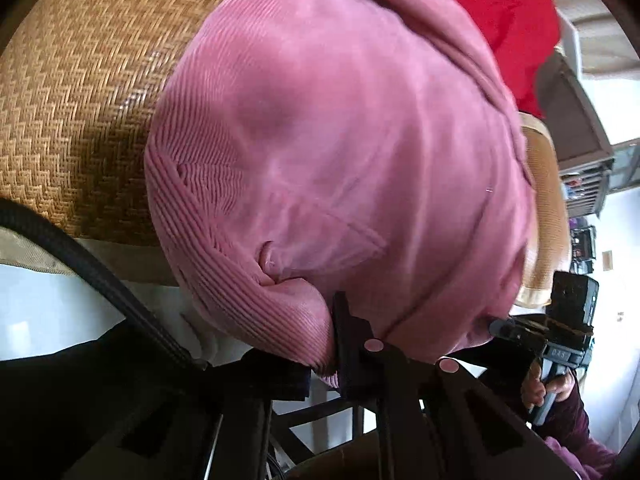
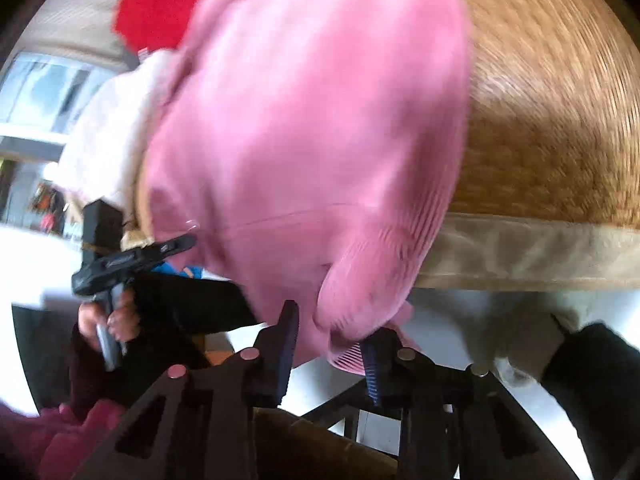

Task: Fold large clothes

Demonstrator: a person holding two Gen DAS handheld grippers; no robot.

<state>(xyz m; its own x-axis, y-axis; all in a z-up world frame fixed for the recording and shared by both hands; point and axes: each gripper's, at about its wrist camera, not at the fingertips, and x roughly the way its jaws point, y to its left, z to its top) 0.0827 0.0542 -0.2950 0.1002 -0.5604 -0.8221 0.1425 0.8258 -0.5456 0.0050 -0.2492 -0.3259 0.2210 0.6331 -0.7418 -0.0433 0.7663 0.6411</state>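
Jaws of the left gripper [image 1: 340, 344] are closed on the ribbed hem of the pink garment [image 1: 340, 152], pinching a fold of it at the near edge. Jaws of the right gripper [image 2: 332, 344] stand partly apart with a bunched corner of the same hem hanging between them; the cloth touches the right-hand finger [image 2: 370, 364], while the left-hand finger stands clear of it, so no firm grip is visible. No earlier picture is available for comparison.

Largest in both views is the woven mat [image 1: 80, 112], a tan herringbone surface that covers the top on which the clothes lie. A beige fabric border [image 2: 520, 252] runs along its near edge.

The pink garment, a corduroy piece with fine ribs, lies spread over the mat and hangs over the near edge toward both grippers. A seam line crosses its lower part.

A red cloth [image 1: 500, 12] lies at the far end, partly under the pink garment. A cream fleecy cloth [image 2: 108, 120] lies beside the pink garment at its far side in the right wrist view.

Each wrist view shows the other gripper at the far corner of the hem, with a hand [image 2: 116, 320] around its handle and a dark red sleeve [image 2: 84, 364] behind it. The right wrist view is blurred.

A black corded strap [image 1: 100, 268] crosses the lower left of the left wrist view.
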